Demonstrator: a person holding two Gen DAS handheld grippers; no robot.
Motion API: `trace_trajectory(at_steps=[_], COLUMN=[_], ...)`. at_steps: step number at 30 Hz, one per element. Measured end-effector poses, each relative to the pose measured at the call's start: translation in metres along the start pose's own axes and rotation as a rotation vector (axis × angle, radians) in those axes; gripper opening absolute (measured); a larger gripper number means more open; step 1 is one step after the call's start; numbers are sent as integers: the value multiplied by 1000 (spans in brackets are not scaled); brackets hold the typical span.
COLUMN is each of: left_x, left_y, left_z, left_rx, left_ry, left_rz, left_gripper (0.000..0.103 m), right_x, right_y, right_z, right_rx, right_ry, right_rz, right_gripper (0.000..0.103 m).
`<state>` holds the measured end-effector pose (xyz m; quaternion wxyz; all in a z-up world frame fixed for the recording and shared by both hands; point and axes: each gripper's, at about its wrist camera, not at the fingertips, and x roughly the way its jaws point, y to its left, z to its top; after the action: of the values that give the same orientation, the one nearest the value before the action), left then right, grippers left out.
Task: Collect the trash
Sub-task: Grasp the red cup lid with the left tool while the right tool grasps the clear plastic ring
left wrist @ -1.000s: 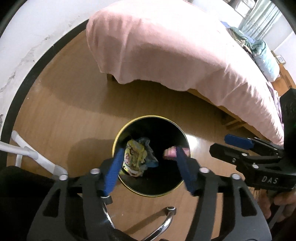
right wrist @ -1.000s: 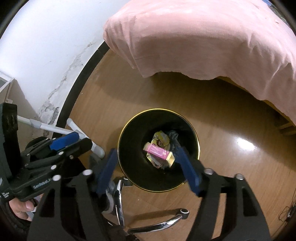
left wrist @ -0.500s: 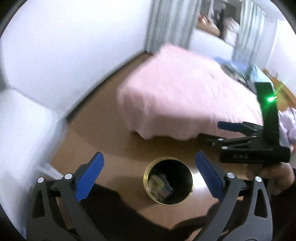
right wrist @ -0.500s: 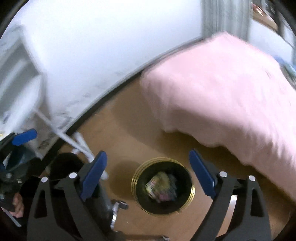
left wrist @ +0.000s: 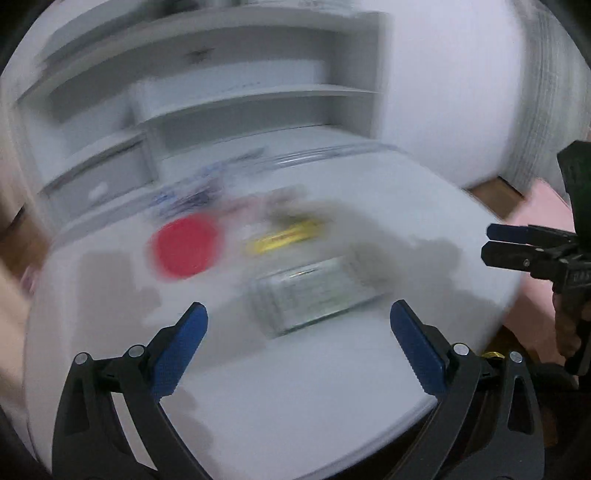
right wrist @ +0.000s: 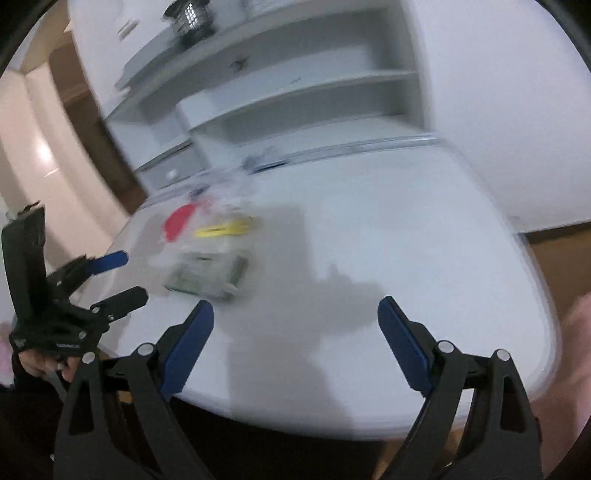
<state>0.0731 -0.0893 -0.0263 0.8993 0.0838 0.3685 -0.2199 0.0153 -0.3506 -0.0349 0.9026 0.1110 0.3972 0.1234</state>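
Observation:
Both views are blurred by motion. On the white desk point(left wrist: 295, 387) lie a red round piece point(left wrist: 184, 246), a yellow wrapper point(left wrist: 284, 236) and a clear greenish packet point(left wrist: 314, 295). My left gripper point(left wrist: 299, 343) hangs open above the desk's near side, just short of the packet, nothing between its blue pads. The same red piece point(right wrist: 179, 221), yellow wrapper point(right wrist: 225, 229) and packet point(right wrist: 208, 277) show in the right wrist view. My right gripper point(right wrist: 295, 341) is open and empty over bare desk point(right wrist: 406, 240), right of the packet. Each gripper appears at the other view's edge: right point(left wrist: 532, 251), left point(right wrist: 107, 278).
White shelves point(left wrist: 229, 103) rise behind the desk, with a dark object point(right wrist: 190, 16) on top. A pink bed point(left wrist: 543, 210) and wooden floor point(right wrist: 561, 251) lie off to the right. A gold bin rim point(left wrist: 491, 355) peeks past the desk edge.
Both grippers rose away from the black bin on the floor and swung round to the white desk. Their jaws widened; the wrappers stayed in the bin.

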Motion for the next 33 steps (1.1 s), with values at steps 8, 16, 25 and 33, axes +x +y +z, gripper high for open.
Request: trace_trajectory(at_steps=[8, 16, 25, 33], left_x=[-9, 11, 93, 129], left_y=[84, 111, 111, 112], left_z=[-32, -21, 42, 59], left_rx=[-170, -193, -91, -95], left_ry=[39, 59, 100, 139], left_rz=[101, 117, 93, 60], left_gripper=[96, 96, 96, 96], right_x=[77, 84, 52, 29], right_y=[32, 29, 23, 7], right_z=[29, 26, 22, 9], right_rx=[-47, -42, -46, -12], right_ry=[116, 137, 92, 73], right_rz=[45, 32, 23, -27], right_gripper=[70, 37, 37, 37])
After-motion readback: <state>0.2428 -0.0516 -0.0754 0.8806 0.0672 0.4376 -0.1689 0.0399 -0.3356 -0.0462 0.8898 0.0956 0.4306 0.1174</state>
